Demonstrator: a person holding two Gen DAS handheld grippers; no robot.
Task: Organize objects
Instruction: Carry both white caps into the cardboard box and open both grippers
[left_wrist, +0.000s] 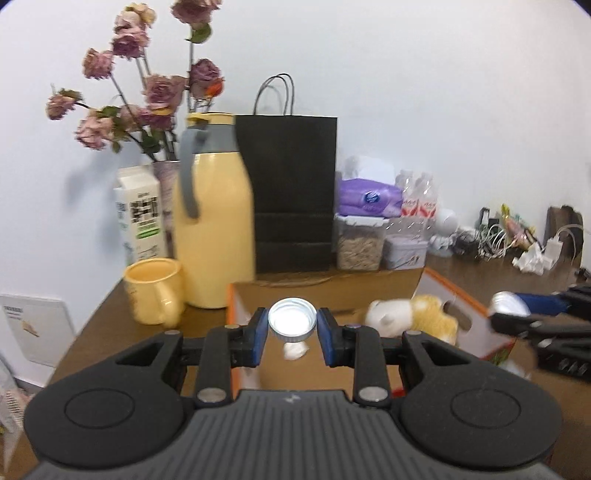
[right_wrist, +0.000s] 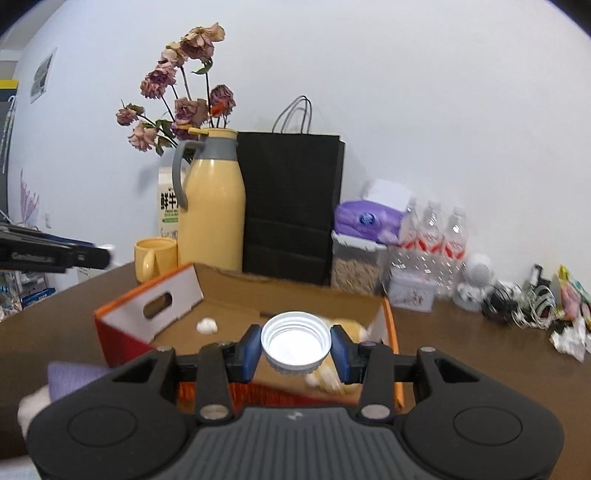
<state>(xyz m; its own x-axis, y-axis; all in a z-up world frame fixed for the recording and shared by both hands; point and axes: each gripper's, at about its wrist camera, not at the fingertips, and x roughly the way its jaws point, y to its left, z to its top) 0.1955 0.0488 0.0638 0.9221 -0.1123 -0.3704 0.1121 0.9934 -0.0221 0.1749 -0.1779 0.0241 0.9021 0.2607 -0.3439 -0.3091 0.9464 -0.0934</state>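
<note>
The left gripper (left_wrist: 291, 326) has its blue fingers (left_wrist: 258, 338) closed onto a small cap (left_wrist: 292, 319), gripping it by the rim. This cap is round and white with a ribbed silvery edge, open side facing the camera, its inside smooth and bright. The right gripper (right_wrist: 295, 350) holds a larger cap (right_wrist: 295, 343) the same way, fingers (right_wrist: 249, 350) pressed on either side; it is white, with thread ridges inside the wall and a scalloped lower edge.

Both caps hang above an open cardboard box (right_wrist: 236, 295) with orange outer sides and a white flap with an oval handle slot. The box sits on a brown worktop (right_wrist: 461, 343). Inside it lie a yellow-and-white plush toy (left_wrist: 413, 314) and a small white wad (right_wrist: 207, 325).

Behind the box stand a yellow mug (left_wrist: 153, 290), a yellow jug (left_wrist: 212, 206) with a grey handle, a black paper bag (left_wrist: 291, 192) and dried pink roses (left_wrist: 155, 92).
</note>
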